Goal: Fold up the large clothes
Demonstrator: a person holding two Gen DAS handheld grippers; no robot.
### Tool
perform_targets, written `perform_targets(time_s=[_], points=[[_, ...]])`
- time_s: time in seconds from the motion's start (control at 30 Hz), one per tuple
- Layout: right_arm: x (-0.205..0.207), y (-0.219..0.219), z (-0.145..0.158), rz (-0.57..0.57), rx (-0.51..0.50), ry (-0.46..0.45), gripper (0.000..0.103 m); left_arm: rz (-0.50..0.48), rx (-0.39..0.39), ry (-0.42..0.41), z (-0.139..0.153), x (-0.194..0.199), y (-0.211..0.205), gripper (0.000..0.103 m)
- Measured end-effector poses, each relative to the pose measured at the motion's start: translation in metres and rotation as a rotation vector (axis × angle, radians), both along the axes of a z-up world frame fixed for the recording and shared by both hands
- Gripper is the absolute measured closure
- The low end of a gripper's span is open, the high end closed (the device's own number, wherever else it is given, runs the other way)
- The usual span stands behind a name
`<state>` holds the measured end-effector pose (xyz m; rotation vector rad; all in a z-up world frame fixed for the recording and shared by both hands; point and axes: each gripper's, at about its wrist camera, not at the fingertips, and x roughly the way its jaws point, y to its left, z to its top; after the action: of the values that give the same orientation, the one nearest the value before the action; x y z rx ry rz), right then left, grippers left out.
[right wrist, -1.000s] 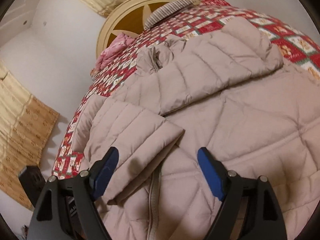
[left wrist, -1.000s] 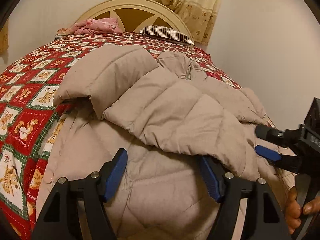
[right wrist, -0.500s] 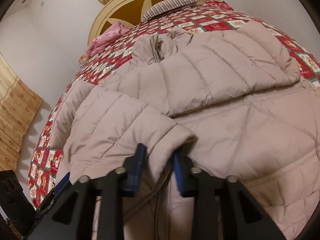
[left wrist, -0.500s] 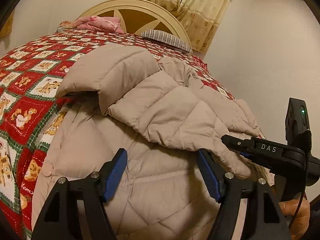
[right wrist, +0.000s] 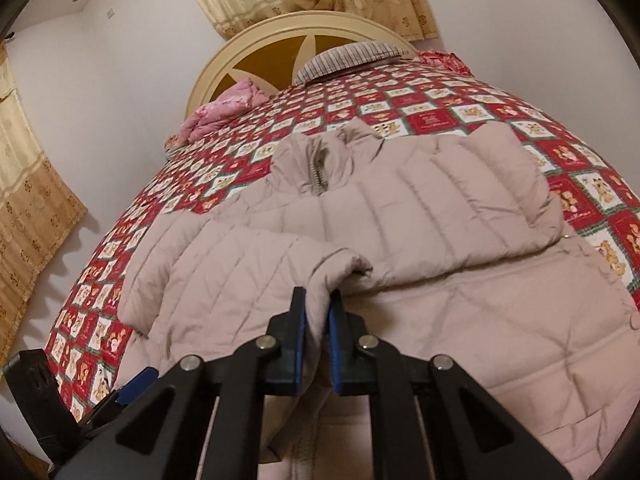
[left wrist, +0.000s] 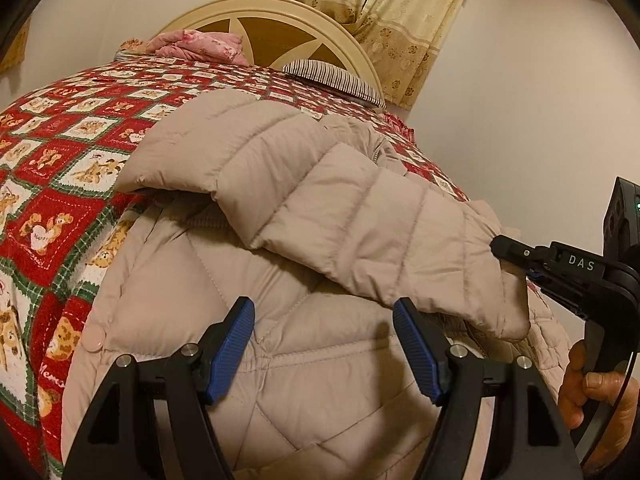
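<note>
My right claw (right wrist: 317, 322) is clamped tight on the cuff of one sleeve (right wrist: 248, 268) of the beige puffer jacket (right wrist: 460, 300); fabric's bunched betw. the two blue pads, barely any gap. My left claw (left wrist: 323, 346) is spread wide, holding nothing, hovering just above the jacket's quilted lower body. From the left cam I can see the right claw (left wrist: 516, 262) biting that same cuff off to the side, sleeve draping across the jacket's front.

Jacket lies spread on the bed, on the red teddy-bear quilt (left wrist: 52, 184), collar and zipper (right wrist: 318, 168) pointing toward the headboard (right wrist: 304, 46), hem nearest me. Both sleeves look folded in over the chest. Striped pillow (left wrist: 332, 80) and a pink bundle (left wrist: 200, 44) sit up by the headboard, well clear.

Handling, my guess: light for its bulk, v. soft, puffy, springs back when let go. The shell looks smooth, prob. slippery, so a thin pinch could slide out. Best grab pts are edges w/ some body to them: cuffs, hem, collar, or a stitched seam line, not the mid of a puffed panel. The hem is just under and ahead of my left claw, so that's the natural spot for it; I'd expect to press folds flat since trapped air will push them open again.
</note>
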<state>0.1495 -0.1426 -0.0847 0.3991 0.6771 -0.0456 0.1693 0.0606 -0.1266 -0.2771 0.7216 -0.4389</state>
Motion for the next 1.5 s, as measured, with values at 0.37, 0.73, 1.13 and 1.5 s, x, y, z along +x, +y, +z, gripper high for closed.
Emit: perform_targets(time_s=[0.37,0.73,1.13,1.5], points=[[-0.006,-0.011,0.001,-0.006,-0.002,-0.002,0.090,0.000,-0.006,0.005,-0.002,0.000,0.002,0.031],[-0.010,-0.071,0.052,-0.114,-0.212,-0.043,0.091,0.001,-0.001,0.009,-0.003,0.001,0.001,0.031],[0.019,-0.100,0.007,-0.204,-0.539,0.116,0.092,0.003,0.018,0.023,-0.005,0.005,-0.002,0.031],[0.041,-0.112,-0.035,-0.160,-0.533,0.231,0.085,0.007,0.055,0.030,-0.005,0.005,-0.007,0.031]])
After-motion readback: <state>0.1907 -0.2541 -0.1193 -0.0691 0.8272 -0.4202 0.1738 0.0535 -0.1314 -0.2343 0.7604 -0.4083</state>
